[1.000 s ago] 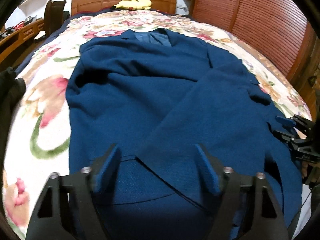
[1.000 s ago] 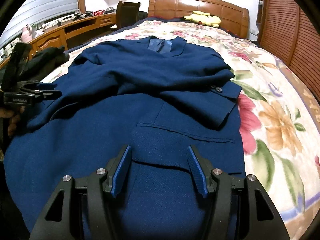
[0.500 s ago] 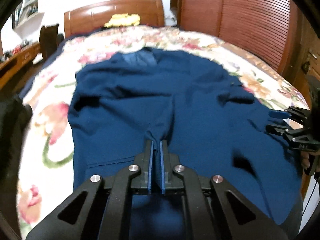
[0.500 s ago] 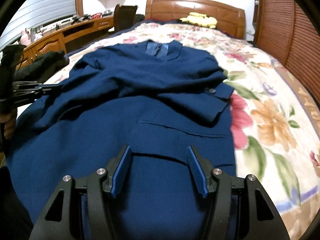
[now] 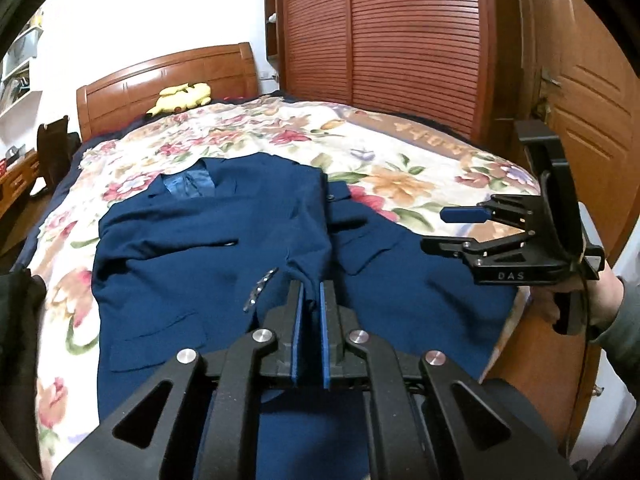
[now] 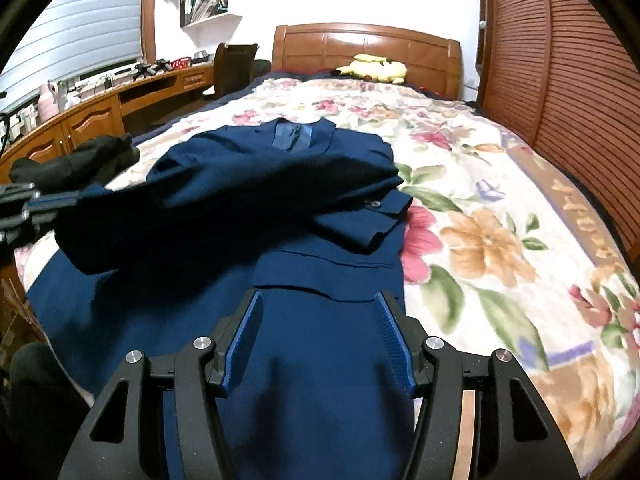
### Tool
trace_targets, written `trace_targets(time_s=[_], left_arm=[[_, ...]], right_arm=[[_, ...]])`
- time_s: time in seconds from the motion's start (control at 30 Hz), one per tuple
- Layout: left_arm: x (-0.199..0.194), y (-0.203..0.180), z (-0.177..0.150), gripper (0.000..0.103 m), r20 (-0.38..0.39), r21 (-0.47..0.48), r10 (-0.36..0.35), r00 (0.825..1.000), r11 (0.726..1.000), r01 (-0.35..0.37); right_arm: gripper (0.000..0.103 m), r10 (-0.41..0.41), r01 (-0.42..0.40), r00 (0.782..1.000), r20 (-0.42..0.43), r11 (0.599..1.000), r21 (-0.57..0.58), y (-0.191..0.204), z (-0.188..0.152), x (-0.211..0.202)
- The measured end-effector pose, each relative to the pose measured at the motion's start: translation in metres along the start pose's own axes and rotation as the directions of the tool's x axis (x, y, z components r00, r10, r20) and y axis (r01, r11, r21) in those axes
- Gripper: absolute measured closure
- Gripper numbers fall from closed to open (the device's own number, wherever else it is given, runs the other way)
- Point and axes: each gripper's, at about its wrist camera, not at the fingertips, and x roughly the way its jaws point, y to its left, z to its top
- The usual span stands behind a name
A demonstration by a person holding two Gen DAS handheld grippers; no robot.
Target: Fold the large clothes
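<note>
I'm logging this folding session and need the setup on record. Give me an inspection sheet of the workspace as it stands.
Surface: bed with floral bedspread, wooden headboard at the far end.
Job's things: navy jacket spread on the bedspread, collar toward the headboard; one part lifted off the bed.
Clutter: yellow plush toy by the headboard; dark garment at the bed's left edge.
Grippers: left gripper shut on a pinch of jacket fabric; right gripper open above the jacket's lower part, holding nothing.
Cables: thin cable hangs by the right gripper's handle.
Surroundings: slatted wardrobe doors, desk, chair, wall shelves.
</note>
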Motion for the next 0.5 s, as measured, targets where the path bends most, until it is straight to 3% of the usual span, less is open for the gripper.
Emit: trace_targets(time_s=[0.1, 0.17, 0.3, 0.37, 0.5], left_arm=[[-0.014, -0.005, 0.002, 0.088, 0.024, -0.012, -0.021, 0.999, 1.0, 0.022], [-0.023, -0.006, 0.003, 0.061, 0.051, -0.014, -0.024, 0.998, 1.0, 0.025], [-0.033, 0.006, 0.009, 0.048, 0.082, -0.034, 0.0, 0.997, 0.999, 0.003], [-0.03, 0.016, 0.008, 0.029, 0.073, -0.049, 0.019, 0.997, 0.999, -0.016], [-0.013, 0.038, -0.002, 0.024, 0.025, -0.066, 0.076, 0.997, 0.995, -0.074]], right_arm=[[0.043, -0.003, 0.003, 1.0, 0.009, 1.0, -0.005, 0.0, -0.004, -0.012], [0.043, -0.001, 0.001, 1.0, 0.015, 1.0, -0.012, 0.0, -0.005, -0.017], [0.043, 0.004, -0.004, 1.0, 0.028, 1.0, -0.01, -0.002, -0.004, -0.021], [0.043, 0.013, -0.013, 0.999, 0.034, 1.0, -0.003, -0.002, -0.004, -0.022], [0.043, 0.025, -0.024, 0.999, 0.04, 1.0, -0.015, 0.004, -0.006, -0.021]])
